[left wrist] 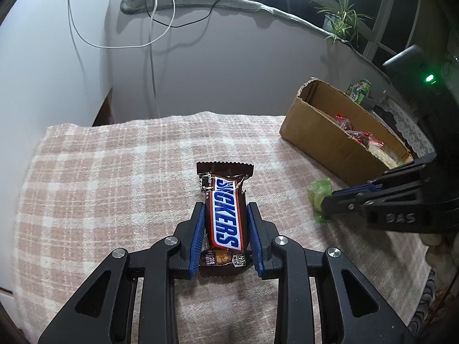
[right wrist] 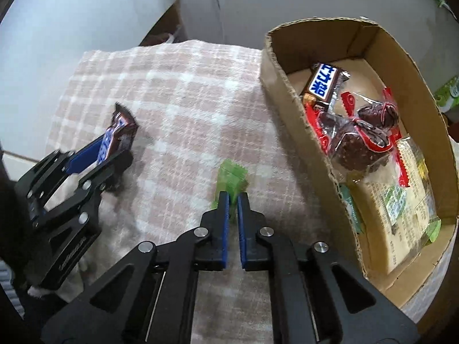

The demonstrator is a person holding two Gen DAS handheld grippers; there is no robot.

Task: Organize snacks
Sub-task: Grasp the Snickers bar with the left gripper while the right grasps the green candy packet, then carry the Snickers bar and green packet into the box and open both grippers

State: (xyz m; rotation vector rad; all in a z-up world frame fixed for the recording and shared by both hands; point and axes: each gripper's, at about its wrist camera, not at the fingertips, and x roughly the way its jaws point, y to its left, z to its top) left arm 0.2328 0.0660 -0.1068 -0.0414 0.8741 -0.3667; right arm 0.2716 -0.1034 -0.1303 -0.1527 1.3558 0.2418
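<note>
My left gripper is shut on a brown Snickers bar, its blue pads pressed on the bar's two long sides, over the pink plaid cloth. The bar also shows in the right wrist view, held in the left gripper. My right gripper is shut on a small green wrapped candy, pinched at its near end just above the cloth. That candy shows in the left wrist view at the tip of the right gripper.
An open cardboard box stands on the right of the cloth. It holds a Snickers bar, red-wrapped brown snacks and flat pale packets. A wall with hanging cables lies beyond the cloth's far edge.
</note>
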